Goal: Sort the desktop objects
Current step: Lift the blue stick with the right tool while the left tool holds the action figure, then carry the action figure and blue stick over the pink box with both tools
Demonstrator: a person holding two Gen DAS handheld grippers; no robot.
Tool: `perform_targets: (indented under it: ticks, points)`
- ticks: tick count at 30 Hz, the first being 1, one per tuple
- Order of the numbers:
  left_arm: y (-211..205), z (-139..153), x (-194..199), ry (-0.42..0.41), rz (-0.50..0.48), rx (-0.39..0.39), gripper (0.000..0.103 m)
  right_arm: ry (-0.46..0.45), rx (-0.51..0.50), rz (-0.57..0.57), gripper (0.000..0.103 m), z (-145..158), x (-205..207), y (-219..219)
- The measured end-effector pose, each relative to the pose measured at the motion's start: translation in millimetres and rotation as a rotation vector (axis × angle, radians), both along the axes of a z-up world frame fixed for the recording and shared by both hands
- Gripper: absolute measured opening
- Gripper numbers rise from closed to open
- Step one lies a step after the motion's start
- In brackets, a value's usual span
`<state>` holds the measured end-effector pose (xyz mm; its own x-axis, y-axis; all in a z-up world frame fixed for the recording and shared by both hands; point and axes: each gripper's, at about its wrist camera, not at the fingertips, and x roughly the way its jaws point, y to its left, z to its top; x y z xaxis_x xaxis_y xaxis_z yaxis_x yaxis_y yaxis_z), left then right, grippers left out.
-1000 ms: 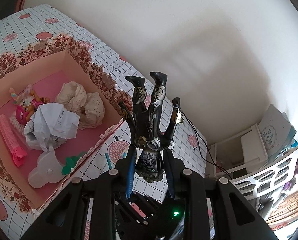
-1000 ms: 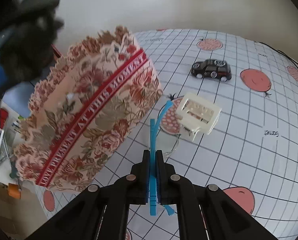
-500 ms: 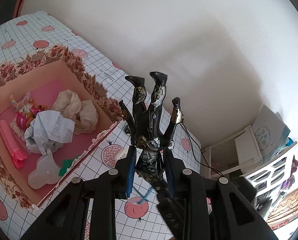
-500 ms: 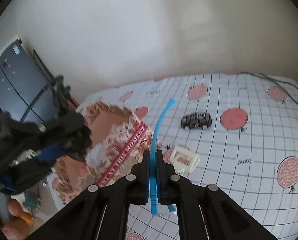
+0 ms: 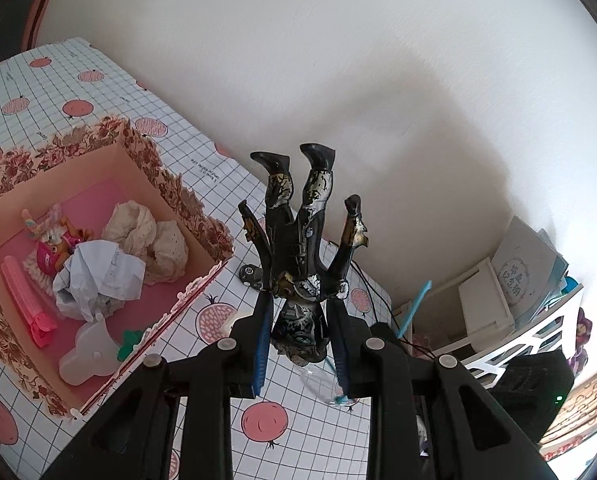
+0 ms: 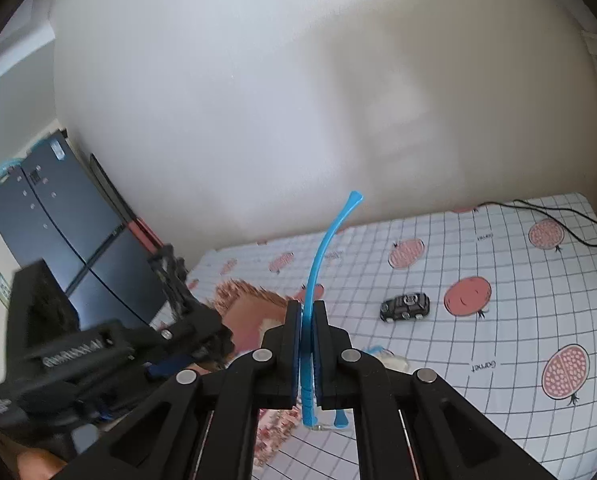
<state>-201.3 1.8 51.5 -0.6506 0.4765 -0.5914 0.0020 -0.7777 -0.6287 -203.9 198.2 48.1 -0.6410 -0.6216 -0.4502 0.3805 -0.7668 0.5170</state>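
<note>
My left gripper (image 5: 298, 304) is shut on the head of a black and gold action figure (image 5: 302, 232), which hangs upside down with its boots pointing up, to the right of the floral box (image 5: 202, 216). My right gripper (image 6: 306, 308) is shut on one temple of a pair of blue glasses (image 6: 326, 240); the temple's tip curves up above the fingers. In the left wrist view the blue glasses (image 5: 414, 308) show behind the right finger, with a clear lens low beside it. A black toy car (image 6: 404, 306) sits on the checked tablecloth (image 6: 518, 300).
The box holds crumpled paper (image 5: 98, 276), a cream lace cloth (image 5: 150, 236), a pink clip (image 5: 22, 296), a small doll (image 5: 50, 240) and a white plastic piece (image 5: 90, 356). A small white object (image 6: 390, 360) lies near the box. A black cable (image 6: 558, 220) runs along the far right. A white shelf (image 5: 530, 320) stands beyond the table.
My right gripper has risen well off the table with the blue glasses, from low beside the box to high over the table. The left gripper has lifted the figure slightly.
</note>
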Motion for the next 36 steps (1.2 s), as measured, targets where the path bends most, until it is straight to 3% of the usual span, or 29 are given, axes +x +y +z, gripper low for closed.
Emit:
perform_targets:
  ticks: [6, 17, 36]
  points:
    - [-5.4, 3.5, 1.7, 0.008, 0.010, 0.004, 0.028, 0.035, -0.049, 0.007, 0.006, 18.6, 7.6, -1.1]
    - [-30.7, 9.4, 6.2, 0.014, 0.074, -0.012, 0.028, 0.081, -0.060, 0.080, 0.006, 35.9, 21.0, -40.8]
    - [-118.8, 0.5, 13.8, -0.008, 0.279, 0.043, 0.028, 0.098, -0.016, 0.248, 0.006, 23.6, 28.7, -131.5]
